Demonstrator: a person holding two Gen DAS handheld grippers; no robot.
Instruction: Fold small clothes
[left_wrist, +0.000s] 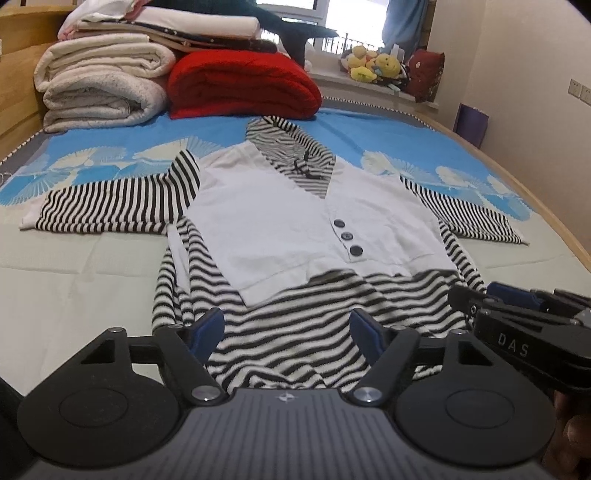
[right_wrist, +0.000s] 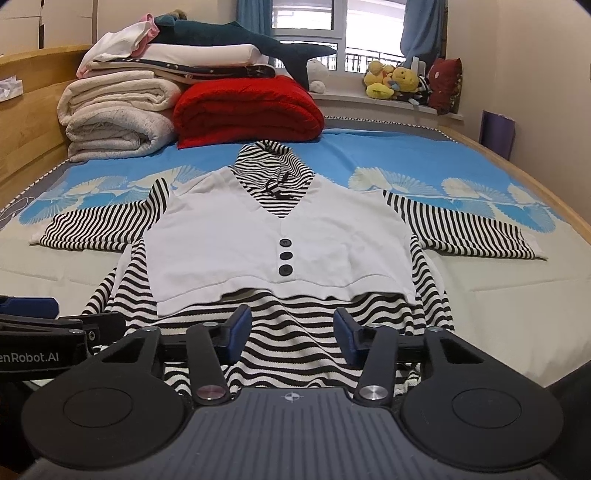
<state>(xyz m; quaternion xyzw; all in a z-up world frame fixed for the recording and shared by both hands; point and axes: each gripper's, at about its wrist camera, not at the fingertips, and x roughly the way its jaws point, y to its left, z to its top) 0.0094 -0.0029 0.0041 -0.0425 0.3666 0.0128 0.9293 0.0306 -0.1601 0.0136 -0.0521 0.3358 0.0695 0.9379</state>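
Striped hoodie (left_wrist: 295, 229) spread flat on bed (left_wrist: 74, 273); left tool (left_wrist: 288, 332) spread wide over hem; right tool (left_wrist: 476, 306) beside

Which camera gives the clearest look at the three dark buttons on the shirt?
The right wrist view: the buttons sit near the picture's centre, sharp, in a straight column on the shirt's white front. The left wrist view shows all three buttons too, but off-centre and slanted.
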